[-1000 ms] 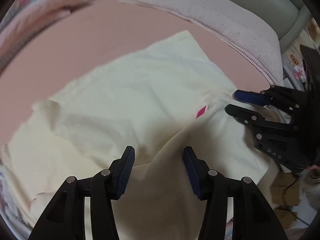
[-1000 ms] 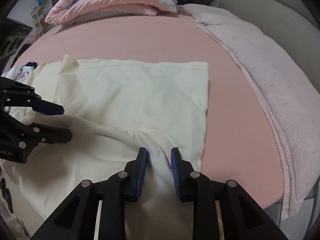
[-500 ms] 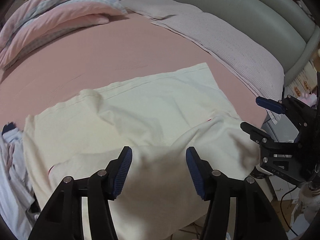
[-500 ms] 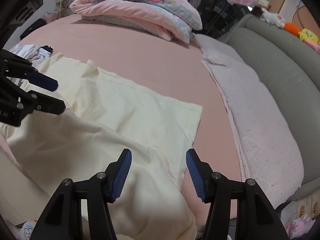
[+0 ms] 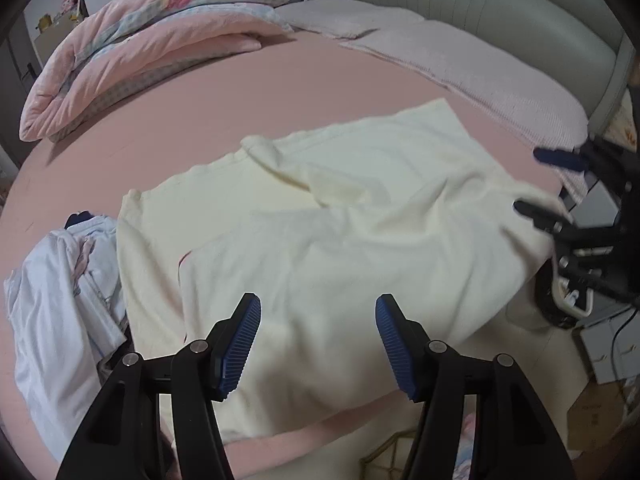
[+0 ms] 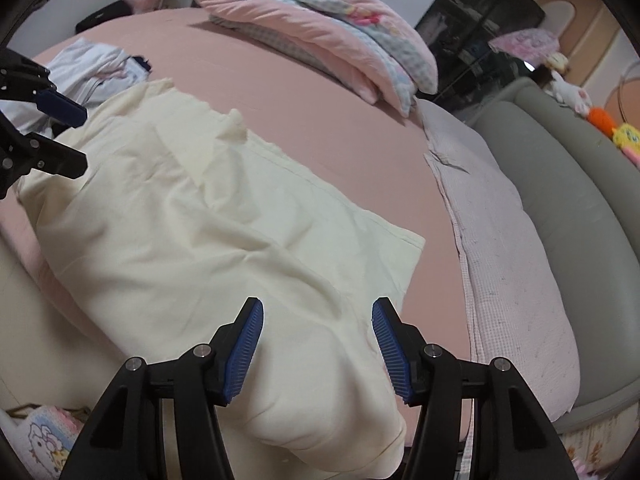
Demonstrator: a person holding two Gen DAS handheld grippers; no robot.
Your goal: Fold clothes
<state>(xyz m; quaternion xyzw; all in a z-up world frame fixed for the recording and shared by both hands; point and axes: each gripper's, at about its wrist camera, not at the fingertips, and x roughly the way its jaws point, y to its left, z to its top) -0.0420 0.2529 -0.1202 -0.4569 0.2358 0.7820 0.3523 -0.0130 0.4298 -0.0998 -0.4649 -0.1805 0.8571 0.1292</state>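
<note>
A cream garment lies spread on the pink bed, folded over itself, with its near edge hanging a little over the bed's front edge. The left gripper is above the near part of the garment; its jaws have just been opening and now stand wide, with nothing between the blue pads, only the cloth lying below them. The right gripper is above the garment's other near corner; its jaws have also just been opening and now stand wide apart, holding nothing. In the left view the right gripper shows at the right edge, beside the garment's corner. A pile of white clothes lies just beside the garment on its left. A folded pink quilt lies at the far side of the bed, well apart from the garment, and a pale checked blanket runs along the grey headboard.
</note>
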